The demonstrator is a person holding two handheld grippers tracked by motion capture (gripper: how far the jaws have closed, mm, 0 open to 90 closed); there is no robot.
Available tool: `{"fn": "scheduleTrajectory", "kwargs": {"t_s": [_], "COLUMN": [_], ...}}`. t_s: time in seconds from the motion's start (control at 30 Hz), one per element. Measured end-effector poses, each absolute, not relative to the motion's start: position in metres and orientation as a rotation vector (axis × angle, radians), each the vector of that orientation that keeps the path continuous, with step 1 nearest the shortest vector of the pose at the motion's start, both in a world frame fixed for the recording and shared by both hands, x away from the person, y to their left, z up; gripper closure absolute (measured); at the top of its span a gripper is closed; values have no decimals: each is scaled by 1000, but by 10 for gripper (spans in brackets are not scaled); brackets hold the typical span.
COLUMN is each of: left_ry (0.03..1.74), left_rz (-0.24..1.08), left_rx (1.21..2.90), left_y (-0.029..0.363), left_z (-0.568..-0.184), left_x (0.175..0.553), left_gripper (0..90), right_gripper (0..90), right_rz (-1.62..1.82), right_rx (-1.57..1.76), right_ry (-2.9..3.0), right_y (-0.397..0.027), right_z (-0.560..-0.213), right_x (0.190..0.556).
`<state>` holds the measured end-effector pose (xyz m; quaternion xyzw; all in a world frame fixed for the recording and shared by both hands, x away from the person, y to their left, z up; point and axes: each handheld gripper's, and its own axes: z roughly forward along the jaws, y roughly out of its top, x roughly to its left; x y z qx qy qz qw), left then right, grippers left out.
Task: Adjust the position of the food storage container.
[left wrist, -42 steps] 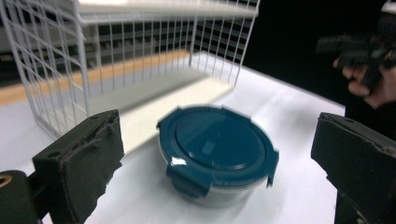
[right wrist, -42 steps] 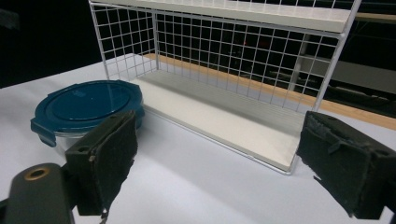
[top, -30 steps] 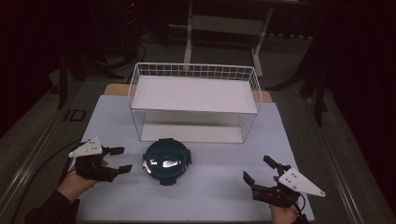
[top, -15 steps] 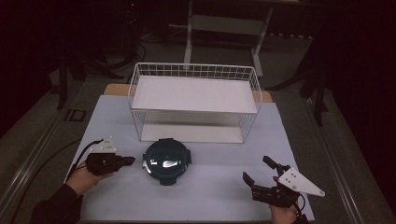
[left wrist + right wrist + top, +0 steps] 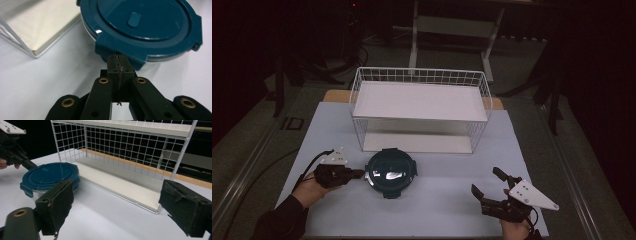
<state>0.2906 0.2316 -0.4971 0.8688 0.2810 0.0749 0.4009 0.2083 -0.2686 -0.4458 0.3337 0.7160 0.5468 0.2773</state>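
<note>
The left gripper [image 5: 357,173] has its jaws pressed together pad to pad with nothing between them, tips right at the container's near latch tab; whether they touch the tab is hard to tell. In the left gripper view its tips [image 5: 119,65] meet just under that tab. The right gripper [image 5: 488,186] rests well to the right of the container, jaws spread wide and empty, as its own view [image 5: 116,206] also shows.

The container [image 5: 391,172] is round, with a dark teal lid, latch tabs around the rim and a small oval bump near the lid's middle; its clear base is mostly hidden under the lid. It sits on the white table [image 5: 447,210], just in front of the white wire rack [image 5: 420,111]. The rack's shelves carry white boards.
</note>
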Motion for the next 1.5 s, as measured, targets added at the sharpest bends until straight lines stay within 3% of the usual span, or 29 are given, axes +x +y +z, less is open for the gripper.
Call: {"fn": "scheduleTrajectory", "kwargs": {"t_s": [1.5], "left_ry": [618], "left_rz": [89], "left_rx": [2193], "left_y": [157], "left_z": [-499], "left_x": [318], "left_gripper": [899], "right_gripper": [124], "right_rz": [1478], "right_rx": [893], "right_ry": [1931], "right_y": [-268], "right_z": [-446], "right_x": [209]}}
